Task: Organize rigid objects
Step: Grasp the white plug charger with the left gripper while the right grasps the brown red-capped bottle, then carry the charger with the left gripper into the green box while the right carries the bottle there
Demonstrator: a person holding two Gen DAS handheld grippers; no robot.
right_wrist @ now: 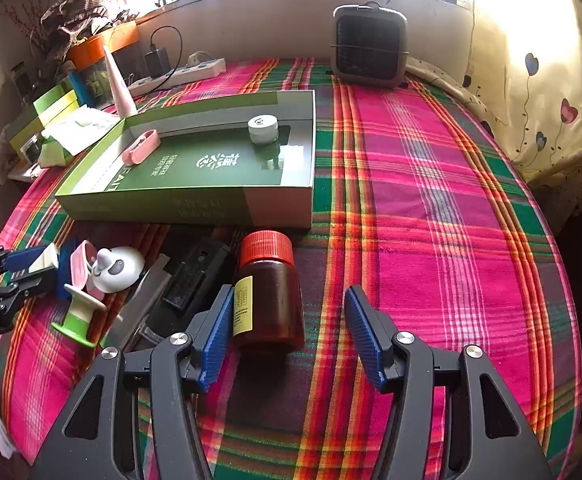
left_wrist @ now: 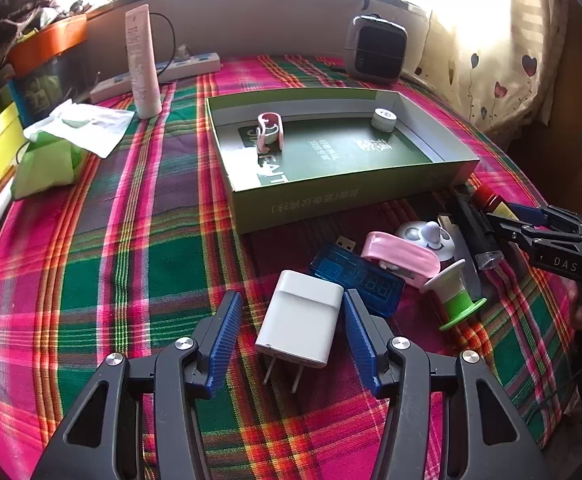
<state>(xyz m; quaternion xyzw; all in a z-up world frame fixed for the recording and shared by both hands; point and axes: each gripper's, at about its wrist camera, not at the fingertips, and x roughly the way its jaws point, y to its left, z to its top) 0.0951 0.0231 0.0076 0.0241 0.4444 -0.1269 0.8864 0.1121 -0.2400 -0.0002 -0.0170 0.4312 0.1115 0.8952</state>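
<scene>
Plaid cloth (right_wrist: 431,200) covers counter, window behind. Left gripper (left_wrist: 291,320) fingers spread around white charger (left_wrist: 301,320); right gripper (right_wrist: 287,324) fingers spread beside amber bottle (right_wrist: 269,296).

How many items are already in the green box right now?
2. A pink clip sits near the box's left end, and a small white round jar sits near the far right corner of the green box. Nothing else shows inside.
</scene>
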